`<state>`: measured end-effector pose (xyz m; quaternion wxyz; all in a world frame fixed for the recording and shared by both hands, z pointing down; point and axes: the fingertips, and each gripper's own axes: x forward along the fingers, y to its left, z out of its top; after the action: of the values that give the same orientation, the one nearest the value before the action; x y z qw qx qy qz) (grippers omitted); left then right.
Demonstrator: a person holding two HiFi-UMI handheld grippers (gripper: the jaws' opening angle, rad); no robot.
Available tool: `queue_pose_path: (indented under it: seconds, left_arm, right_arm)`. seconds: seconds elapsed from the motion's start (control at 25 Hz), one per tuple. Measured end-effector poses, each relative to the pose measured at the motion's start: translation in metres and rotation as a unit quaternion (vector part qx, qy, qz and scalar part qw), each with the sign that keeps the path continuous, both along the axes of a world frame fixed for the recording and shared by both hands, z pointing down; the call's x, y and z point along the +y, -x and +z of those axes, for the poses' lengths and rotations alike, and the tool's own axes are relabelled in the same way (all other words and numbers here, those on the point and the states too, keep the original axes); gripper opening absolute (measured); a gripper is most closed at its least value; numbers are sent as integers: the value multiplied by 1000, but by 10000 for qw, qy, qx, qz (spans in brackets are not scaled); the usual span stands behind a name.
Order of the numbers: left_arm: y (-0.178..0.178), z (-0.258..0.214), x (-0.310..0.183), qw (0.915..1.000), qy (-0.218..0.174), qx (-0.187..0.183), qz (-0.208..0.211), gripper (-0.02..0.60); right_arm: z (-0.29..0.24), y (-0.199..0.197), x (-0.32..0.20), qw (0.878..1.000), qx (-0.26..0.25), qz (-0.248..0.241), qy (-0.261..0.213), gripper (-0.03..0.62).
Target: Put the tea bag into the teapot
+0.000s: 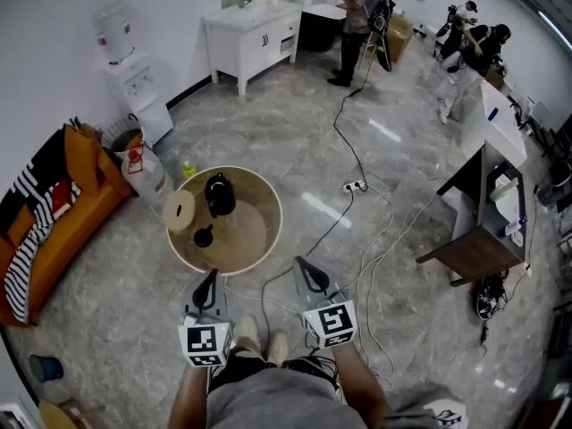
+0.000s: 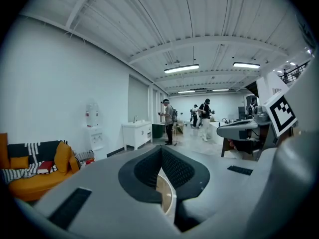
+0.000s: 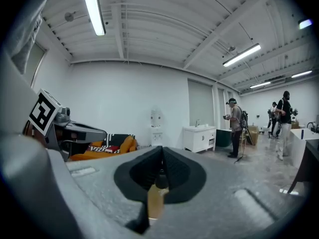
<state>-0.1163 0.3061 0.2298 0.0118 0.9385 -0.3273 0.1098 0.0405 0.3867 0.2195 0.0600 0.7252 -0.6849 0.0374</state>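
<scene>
A black teapot (image 1: 219,195) stands on the round wooden table (image 1: 268,238) in the head view. Beside it lie a small black lid (image 1: 204,236) and a pale wooden disc (image 1: 180,210). No tea bag can be made out in any view. My left gripper (image 1: 210,277) and right gripper (image 1: 300,263) hang low in front of the person's body, short of the table's near rim, both pointing toward it. In the left gripper view the jaws (image 2: 160,151) are shut and empty. In the right gripper view the jaws (image 3: 162,151) are likewise shut with nothing between them.
An orange sofa (image 1: 54,213) and a large water bottle (image 1: 143,172) stand left of the table. A water dispenser (image 1: 125,61) and white cabinet (image 1: 250,38) line the far wall. Cables (image 1: 357,186) run across the marble floor. A desk (image 1: 483,239) is at right. People (image 1: 357,16) stand at the back.
</scene>
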Motion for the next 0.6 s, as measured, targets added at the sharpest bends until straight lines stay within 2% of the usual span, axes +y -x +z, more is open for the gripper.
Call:
queue_pose_path:
  seconds: [0.36, 0.6]
  left_arm:
    - [-13, -4, -57, 9995, 47, -61, 313, 14]
    - [-21, -11, -101, 9986, -22, 73, 533, 14]
  right_arm:
    - [-5, -4, -51, 9998, 22, 203, 44, 2]
    - [-11, -6, -84, 9990, 48, 448, 8, 2]
